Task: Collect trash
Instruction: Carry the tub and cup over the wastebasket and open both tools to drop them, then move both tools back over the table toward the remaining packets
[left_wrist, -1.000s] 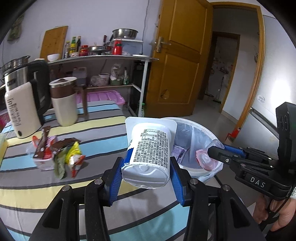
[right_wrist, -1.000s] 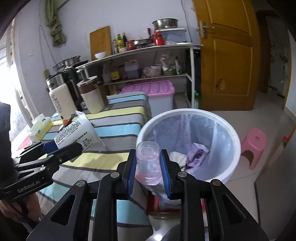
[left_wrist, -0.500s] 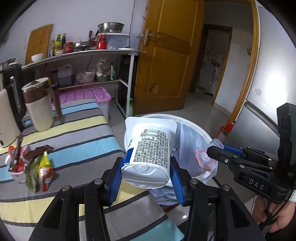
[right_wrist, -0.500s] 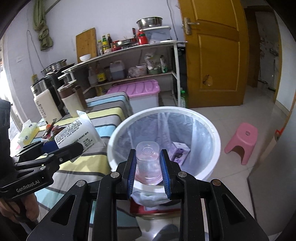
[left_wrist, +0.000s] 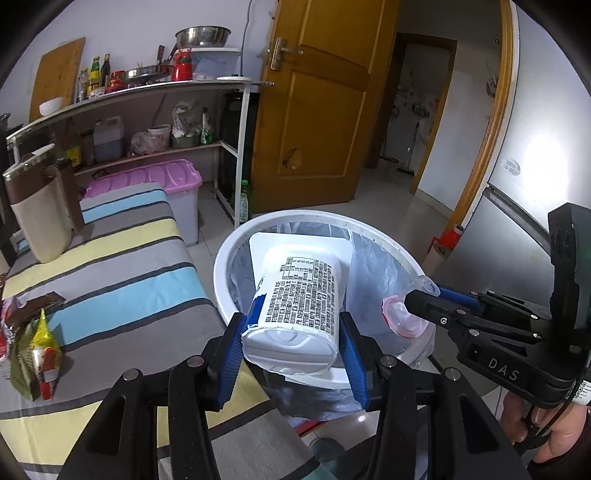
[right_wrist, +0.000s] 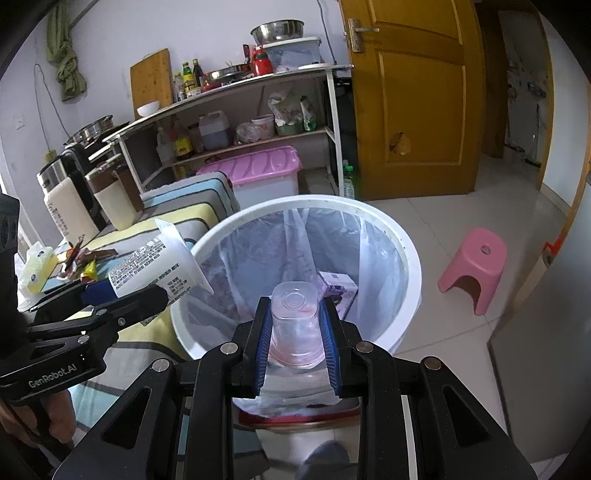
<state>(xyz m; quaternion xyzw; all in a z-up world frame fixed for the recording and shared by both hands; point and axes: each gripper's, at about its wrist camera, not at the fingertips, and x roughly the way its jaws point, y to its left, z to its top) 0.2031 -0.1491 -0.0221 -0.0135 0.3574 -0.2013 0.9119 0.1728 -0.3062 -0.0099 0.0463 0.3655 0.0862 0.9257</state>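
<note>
On the striped table (left_wrist: 122, 266) at far left lie snack wrappers (left_wrist: 31, 354), not yet collected. Next comes the left gripper (left_wrist: 291, 332), its blue pads pinching a white yogurt tub (left_wrist: 299, 291) across its base; the tub's long axis runs forward along the fingers, its wide rim tipped out over the near-left edge of the white bin (left_wrist: 221, 266). Further right the right gripper (right_wrist: 295, 332) is clamped on a clear plastic cup (right_wrist: 293, 317) with a pinkish residue, base pointing forward, mouth toward the camera. The cup hangs above the near rim, the bin's lined hollow straight ahead and below. Judging from both views, each item already sits over the opening, so a release from either hand should drop it in; the right hand looks the more centred, the left nearer the table side and so likelier to clip the rim.

Only the right wrist view shows the bin's floor, where a small purple carton (right_wrist: 338, 291) lies; its markings are too blurred to read. The left view shows the right gripper's side profile and the wrappers more plainly
</note>
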